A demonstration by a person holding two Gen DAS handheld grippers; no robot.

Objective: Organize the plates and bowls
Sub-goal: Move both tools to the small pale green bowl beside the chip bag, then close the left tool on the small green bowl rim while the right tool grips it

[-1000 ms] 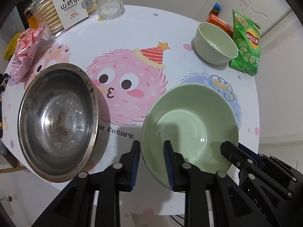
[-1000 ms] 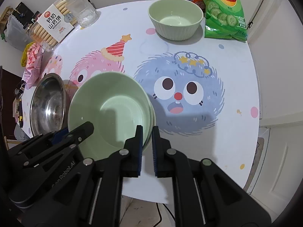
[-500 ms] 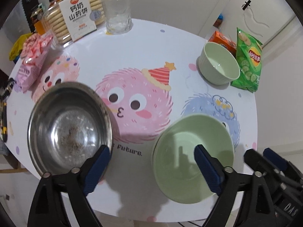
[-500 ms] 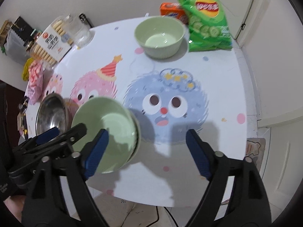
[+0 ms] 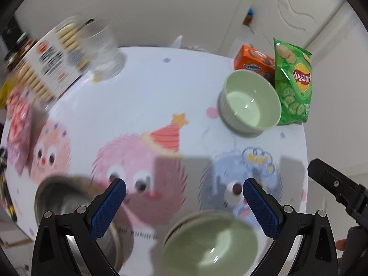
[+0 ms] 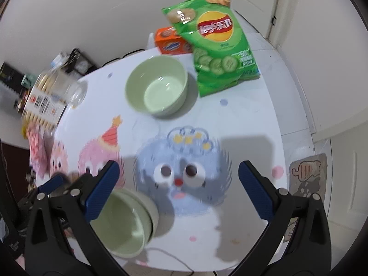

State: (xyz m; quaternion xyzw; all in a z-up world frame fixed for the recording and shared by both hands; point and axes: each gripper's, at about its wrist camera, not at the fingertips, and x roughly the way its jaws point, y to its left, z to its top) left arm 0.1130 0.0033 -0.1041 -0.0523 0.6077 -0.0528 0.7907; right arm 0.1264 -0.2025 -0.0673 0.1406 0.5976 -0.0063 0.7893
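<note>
A wide pale green bowl sits near the table's front edge, nested on another like it; it also shows in the right wrist view. A smaller ribbed green bowl stands at the back right, also in the right wrist view. A steel bowl sits at the front left. My left gripper is open and empty, raised above the wide bowl. My right gripper is open and empty above the table's front.
A green chip bag and an orange box lie behind the ribbed bowl. A glass, a biscuit pack and a pink packet line the left side. The round table has a cartoon cloth.
Both grippers have let go of the wide green bowl's rim, opened wide and risen away from the table. The bowl stays near the front edge.
</note>
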